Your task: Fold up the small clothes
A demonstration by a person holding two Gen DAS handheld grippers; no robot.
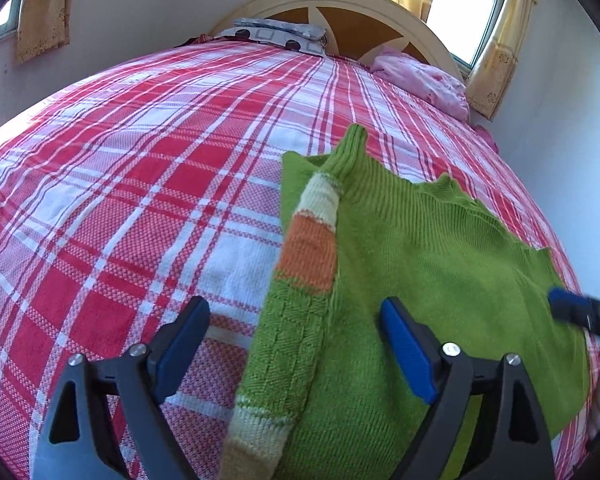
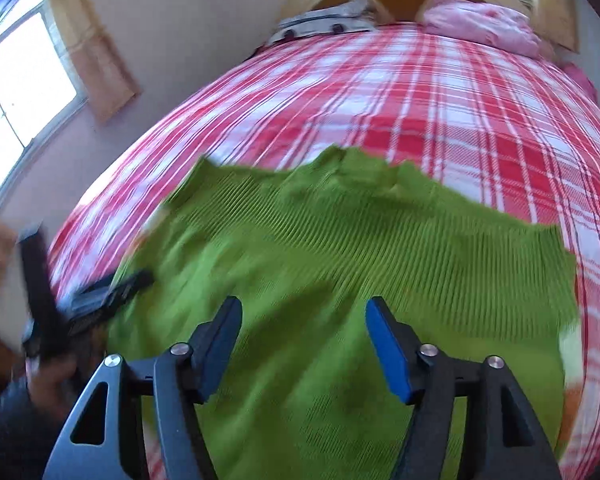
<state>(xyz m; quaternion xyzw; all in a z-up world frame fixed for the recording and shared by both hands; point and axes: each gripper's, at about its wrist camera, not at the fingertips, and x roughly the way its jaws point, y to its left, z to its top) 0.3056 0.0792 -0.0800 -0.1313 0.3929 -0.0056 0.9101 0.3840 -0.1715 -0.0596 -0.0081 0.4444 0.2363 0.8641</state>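
A small green knitted sweater (image 1: 432, 248) lies flat on the red and white plaid bedspread (image 1: 140, 184). One sleeve with orange and cream stripes (image 1: 308, 252) is folded over its left side. My left gripper (image 1: 296, 320) is open above that sleeve and holds nothing. My right gripper (image 2: 304, 320) is open over the middle of the sweater (image 2: 340, 240) and holds nothing; this view is blurred. The right gripper's blue tip shows at the right edge of the left wrist view (image 1: 576, 308). The left gripper shows at the left of the right wrist view (image 2: 100, 296).
A patterned pillow (image 1: 280, 34) and a pink bundle of cloth (image 1: 424, 76) lie at the headboard (image 1: 364, 12). A wall runs close along the bed's right side. Curtained windows (image 1: 472, 4) are behind the bed and at the left.
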